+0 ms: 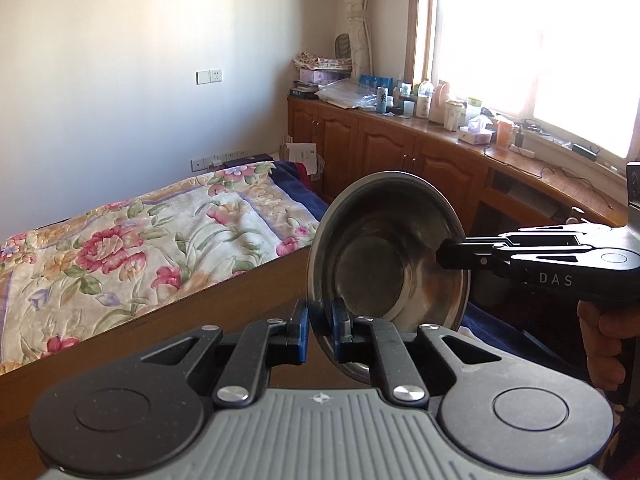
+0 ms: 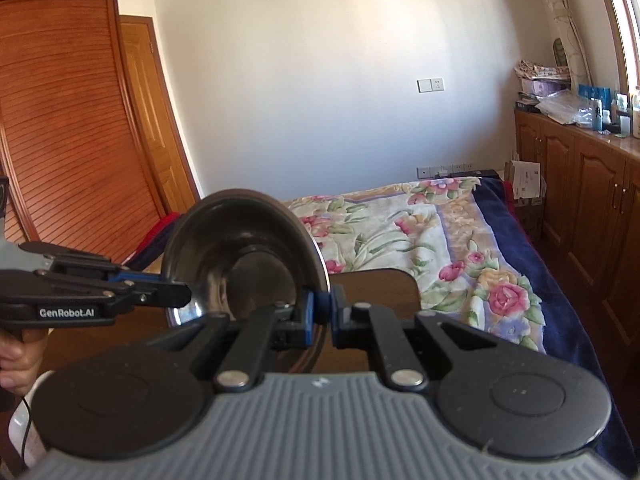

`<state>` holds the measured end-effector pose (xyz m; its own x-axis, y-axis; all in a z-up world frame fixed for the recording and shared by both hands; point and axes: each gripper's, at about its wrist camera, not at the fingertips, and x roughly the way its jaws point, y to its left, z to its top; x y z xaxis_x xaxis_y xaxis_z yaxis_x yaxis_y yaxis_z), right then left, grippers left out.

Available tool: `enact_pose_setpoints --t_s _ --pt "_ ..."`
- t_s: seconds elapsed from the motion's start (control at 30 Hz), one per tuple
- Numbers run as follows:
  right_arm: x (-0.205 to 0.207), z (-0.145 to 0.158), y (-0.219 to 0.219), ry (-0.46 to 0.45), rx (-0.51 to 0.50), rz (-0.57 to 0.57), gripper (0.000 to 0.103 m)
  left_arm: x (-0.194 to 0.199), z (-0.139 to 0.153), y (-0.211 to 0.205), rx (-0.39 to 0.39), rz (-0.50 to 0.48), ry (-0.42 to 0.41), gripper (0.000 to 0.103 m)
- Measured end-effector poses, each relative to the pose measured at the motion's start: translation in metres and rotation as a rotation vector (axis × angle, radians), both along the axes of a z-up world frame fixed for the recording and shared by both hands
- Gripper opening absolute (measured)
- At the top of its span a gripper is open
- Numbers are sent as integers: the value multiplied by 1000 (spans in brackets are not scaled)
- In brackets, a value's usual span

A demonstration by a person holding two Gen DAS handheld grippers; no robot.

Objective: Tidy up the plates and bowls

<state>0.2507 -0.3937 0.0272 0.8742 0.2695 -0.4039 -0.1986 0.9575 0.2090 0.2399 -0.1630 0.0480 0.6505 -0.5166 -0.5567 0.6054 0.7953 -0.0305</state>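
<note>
— Stainless-steel round bowl (image 1: pixel 390 248): where does it sit?

— It is off the brown wooden table (image 1: pixel 200 320), tipped on its edge so the hollow faces the left wrist camera. Both tongs pinch its rim from opposite sides.

— How does the left gripper (image 1: pixel 320 330) stand?

— Its blue-padded fingers (image 1: pixel 301 332) are clenched on the lower rim, one pad outside the wall and one inside. From the right wrist view the same gripper (image 2: pixel 188 294) reaches in from the left edge and bites the bowl (image 2: pixel 240 256) at its near lip.

— And the right gripper (image 2: pixel 322 316)?

— Also clamped on the rim, with the thin steel edge running between its pads. In the left wrist view it (image 1: pixel 442 258) enters from the right side, its black fingers closed over the bowl's far lip, and part of the person's hand (image 1: pixel 604 344) shows on the handle.

— What lies behind?

— A bed with a floral quilt (image 1: pixel 140 240) beyond the table's far edge, and wooden cabinets (image 1: pixel 380 152) under a bright window (image 1: pixel 540 40), their top crowded with bottles and boxes.
</note>
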Motion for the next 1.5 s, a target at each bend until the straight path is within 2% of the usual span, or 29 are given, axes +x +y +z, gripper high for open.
enact_pose_setpoints --t_s 0.53,0.83,1.03,1.5 --pt "-47 14 39 -42 -41 32 10 -62 12 51 -21 -4 -53 12" --pt "-70 2 63 -30 -51 60 10 -92 -8 77 -44 31 -24 12" --pt "-83 -9 75 -25 -27 80 11 -113 -24 87 -39 63 -52 12" --pt "-88 -40 86 50 -3 111 11 -121 -57 96 -50 83 10 12"
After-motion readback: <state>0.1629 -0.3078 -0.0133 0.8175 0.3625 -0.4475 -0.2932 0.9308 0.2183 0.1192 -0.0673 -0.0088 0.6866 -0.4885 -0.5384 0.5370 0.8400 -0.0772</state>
